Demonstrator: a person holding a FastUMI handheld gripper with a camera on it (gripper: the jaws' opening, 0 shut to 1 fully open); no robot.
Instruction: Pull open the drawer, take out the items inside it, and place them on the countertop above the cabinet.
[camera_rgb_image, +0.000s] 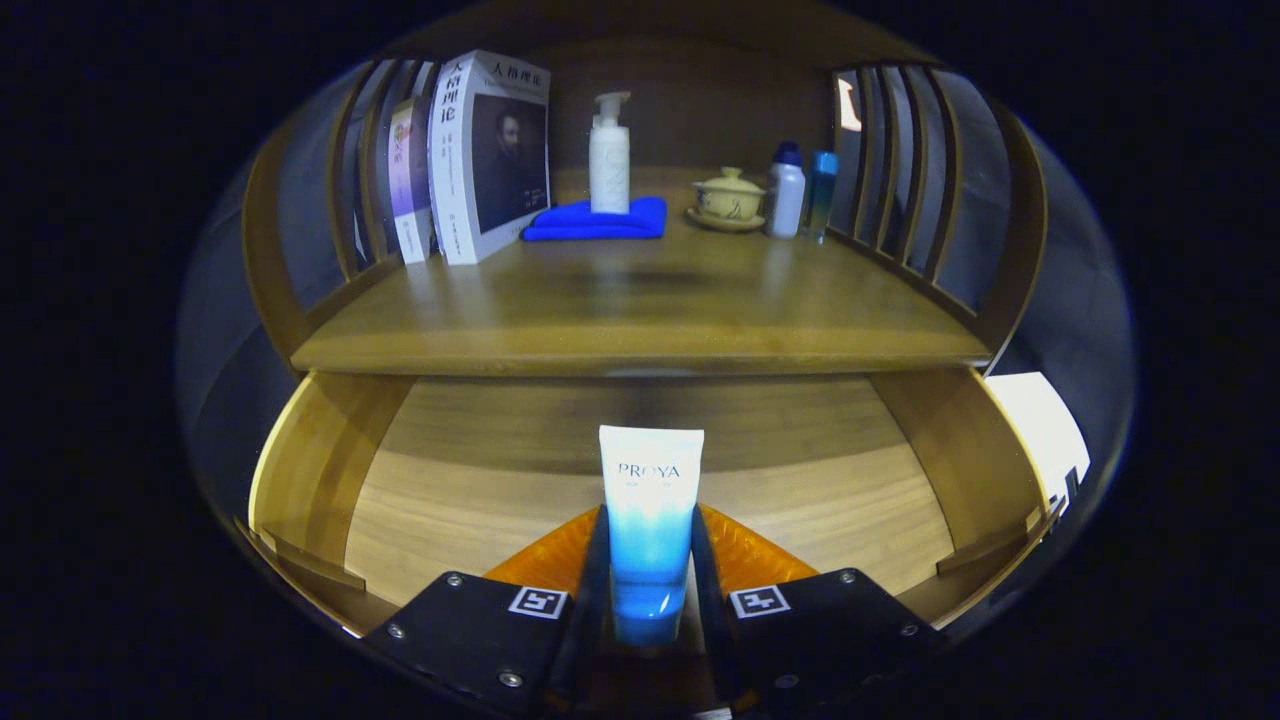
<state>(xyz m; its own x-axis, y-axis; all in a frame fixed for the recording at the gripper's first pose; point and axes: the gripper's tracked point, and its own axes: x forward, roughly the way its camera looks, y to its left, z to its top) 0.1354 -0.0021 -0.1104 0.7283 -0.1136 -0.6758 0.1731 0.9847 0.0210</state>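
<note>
Drawer (320, 480) is seen pulled open below the claw (648, 545), its pale wooden floor spread ahead of and under the fingers and its side walls rising on either hand. A white-to-blue cosmetic tube (650, 520) is held between the two orange fingers (745, 555), which are closed narrowly against its sides; the tube stands upright, its flat crimped end uppermost and its darker blue lower part sunk between the black finger mounts. Beyond the fingers and above the open drawer, the countertop (640, 320) of the cabinet is laid out as a wide wooden shelf with slatted rails on both sides. At the far left of it, well beyond the claw, upright books (490, 150) are leaned against the rail. Straight ahead, at the back of the countertop, a white pump bottle (609, 160) is set on a folded blue cloth (595, 220). To the right of that, a small yellow lidded cup (729, 195) is placed on its saucer, and just beside it a white bottle with a blue cap (786, 195) and a slimmer blue bottle (821, 190) are stood near the right-hand rail. The middle of the countertop is seen as bare wood.
</note>
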